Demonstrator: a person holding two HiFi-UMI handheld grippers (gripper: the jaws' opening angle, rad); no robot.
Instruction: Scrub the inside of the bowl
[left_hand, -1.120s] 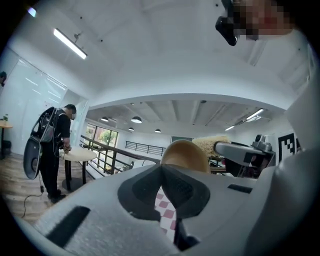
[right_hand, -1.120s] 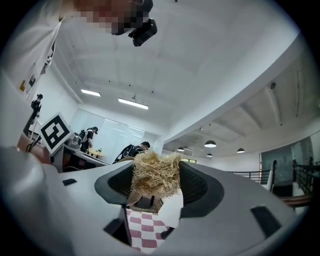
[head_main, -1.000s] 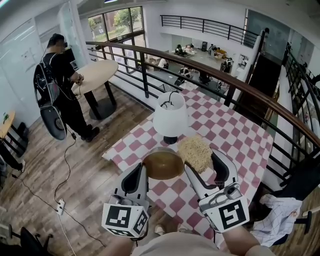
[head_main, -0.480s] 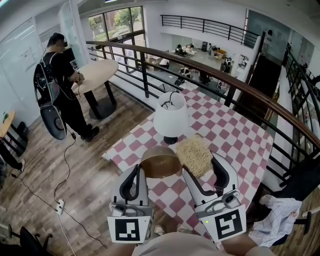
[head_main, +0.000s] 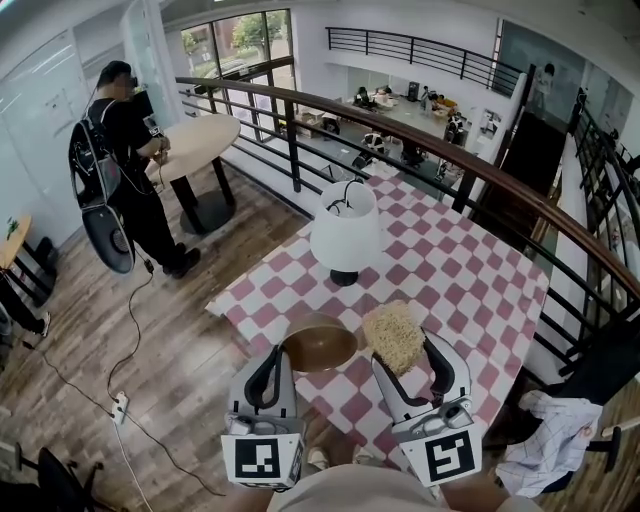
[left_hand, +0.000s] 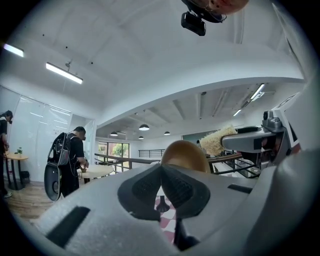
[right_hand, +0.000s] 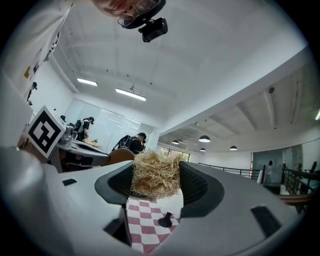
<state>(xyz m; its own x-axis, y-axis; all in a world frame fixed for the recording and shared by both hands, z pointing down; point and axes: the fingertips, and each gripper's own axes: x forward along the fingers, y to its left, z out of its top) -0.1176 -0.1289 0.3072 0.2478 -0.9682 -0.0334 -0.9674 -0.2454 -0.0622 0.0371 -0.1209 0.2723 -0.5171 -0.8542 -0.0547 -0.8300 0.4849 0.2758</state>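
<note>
My left gripper (head_main: 281, 353) is shut on the near rim of a brown bowl (head_main: 318, 343), which it holds up above the front edge of the checked table. In the left gripper view the bowl (left_hand: 182, 152) rises just beyond the closed jaws. The right gripper (head_main: 406, 347) is shut on a pale straw-coloured fibre scrubber (head_main: 393, 338). It sits just right of the bowl's rim, outside the bowl. In the right gripper view the scrubber (right_hand: 155, 180) fills the gap between the jaws, and the bowl (right_hand: 121, 156) shows to its left.
A white lamp (head_main: 345, 232) stands on the red-and-white checked tablecloth (head_main: 470, 270) beyond the bowl. A dark railing (head_main: 400, 135) runs behind the table. A person with a backpack (head_main: 120, 150) stands by a round table (head_main: 195, 145) at the far left, on wooden floor.
Both grippers have drawn back toward me with the bowl and the scrubber. The scrubber now sits a little farther from the bowl's rim.
</note>
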